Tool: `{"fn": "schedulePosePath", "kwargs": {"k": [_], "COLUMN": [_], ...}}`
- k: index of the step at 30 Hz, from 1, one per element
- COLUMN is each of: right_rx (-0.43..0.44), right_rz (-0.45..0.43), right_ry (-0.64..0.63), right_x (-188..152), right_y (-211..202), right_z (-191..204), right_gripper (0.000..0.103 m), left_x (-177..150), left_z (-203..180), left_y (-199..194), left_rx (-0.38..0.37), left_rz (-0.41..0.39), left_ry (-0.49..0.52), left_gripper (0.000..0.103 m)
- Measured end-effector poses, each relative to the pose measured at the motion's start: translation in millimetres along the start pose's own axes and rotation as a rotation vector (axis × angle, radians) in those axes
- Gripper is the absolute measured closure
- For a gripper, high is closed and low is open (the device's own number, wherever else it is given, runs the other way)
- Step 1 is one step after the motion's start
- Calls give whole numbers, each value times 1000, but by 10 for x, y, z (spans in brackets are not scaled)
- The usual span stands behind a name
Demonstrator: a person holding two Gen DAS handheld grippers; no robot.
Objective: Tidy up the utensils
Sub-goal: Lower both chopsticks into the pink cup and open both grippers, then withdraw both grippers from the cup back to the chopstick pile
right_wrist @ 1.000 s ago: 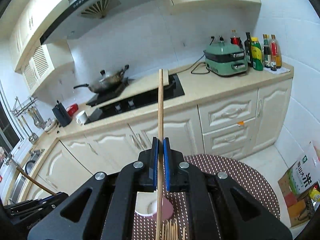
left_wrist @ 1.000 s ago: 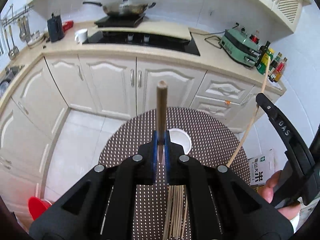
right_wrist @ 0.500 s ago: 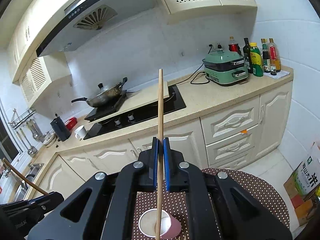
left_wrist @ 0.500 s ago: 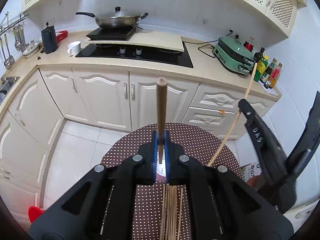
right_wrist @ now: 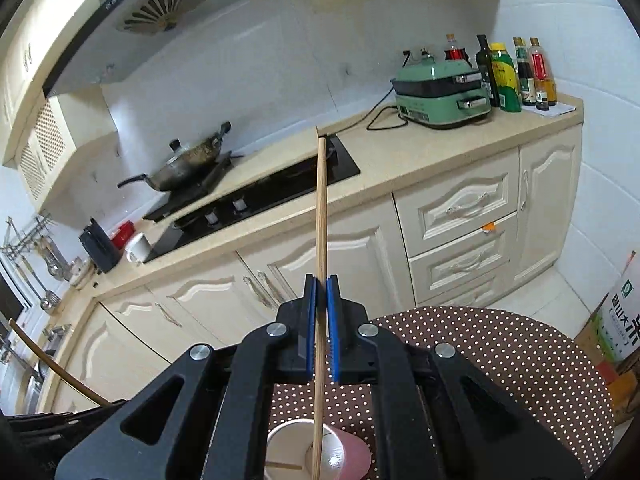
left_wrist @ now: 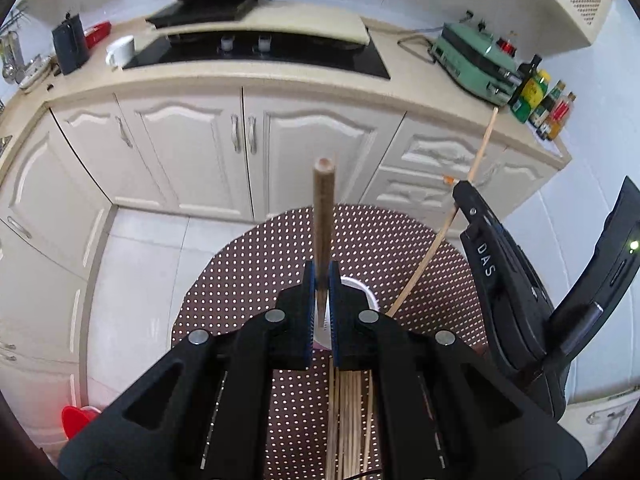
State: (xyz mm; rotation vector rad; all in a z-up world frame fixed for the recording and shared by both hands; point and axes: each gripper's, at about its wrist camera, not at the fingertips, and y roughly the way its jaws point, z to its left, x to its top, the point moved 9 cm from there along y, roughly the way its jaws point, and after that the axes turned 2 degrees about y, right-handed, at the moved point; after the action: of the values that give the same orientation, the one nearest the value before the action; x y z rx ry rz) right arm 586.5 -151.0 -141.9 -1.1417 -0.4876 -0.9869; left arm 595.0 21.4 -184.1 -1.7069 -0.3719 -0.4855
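In the left wrist view, a dark chopstick [left_wrist: 322, 236] is pinched upright in the left gripper [left_wrist: 320, 312] above the paper cup [left_wrist: 360, 292]. In the right wrist view, a pale chopstick [right_wrist: 320, 248] is pinched in the right gripper [right_wrist: 321, 328], its lower end inside the cup [right_wrist: 316, 452]; if lowered at a slant, the light cup could be tipped onto the dotted table [right_wrist: 500, 344].

A round table [left_wrist: 256, 264] covered in a brown cloth with white dots carries the things. A pale pink paper cup [right_wrist: 340, 450] stands on it near the middle. Just beside the cup, a bundle of thin wooden chopsticks [left_wrist: 350, 420] lies flat on the cloth, side by side.
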Motion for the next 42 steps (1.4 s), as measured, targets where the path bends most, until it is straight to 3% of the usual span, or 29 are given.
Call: {"fn": "schedulePosePath", "kwargs": {"k": [10,20,22,24,25,26,28,42], "right_rx": [-46,-3,4,-4,-5,-5,-14,-13], "right_rz": [120,215,239,243,245,248,253,245], "right_ry": [-44,-112,-110,-109,-110,-113,-119,-125], "right_x": [-479,-618,-646,-655,-657,-659,-657,-607], "right_y": [343,360,346,308,288,273,240,-8], "right_z": [-99,-26,-36,-70,-85,-95,-121,-169], "right_gripper": [98,94,87,75,72,69,67,61], "left_x": [-159,-125,-136,-164,-176,-181,-172,-233], "left_z": [61,109,133,142,147,146,158,181], "left_y": [591,731,741,747,740,731,682,503], "left_rx": [-14,-10,-5,-6,-5,-7,-8,16], "left_rz": [136,95,99,105,104,100,69,40], "left_ry": [23,26,15,14,13,12,3,20], "left_gripper": [96,94,93,89,81,66,54,54]}}
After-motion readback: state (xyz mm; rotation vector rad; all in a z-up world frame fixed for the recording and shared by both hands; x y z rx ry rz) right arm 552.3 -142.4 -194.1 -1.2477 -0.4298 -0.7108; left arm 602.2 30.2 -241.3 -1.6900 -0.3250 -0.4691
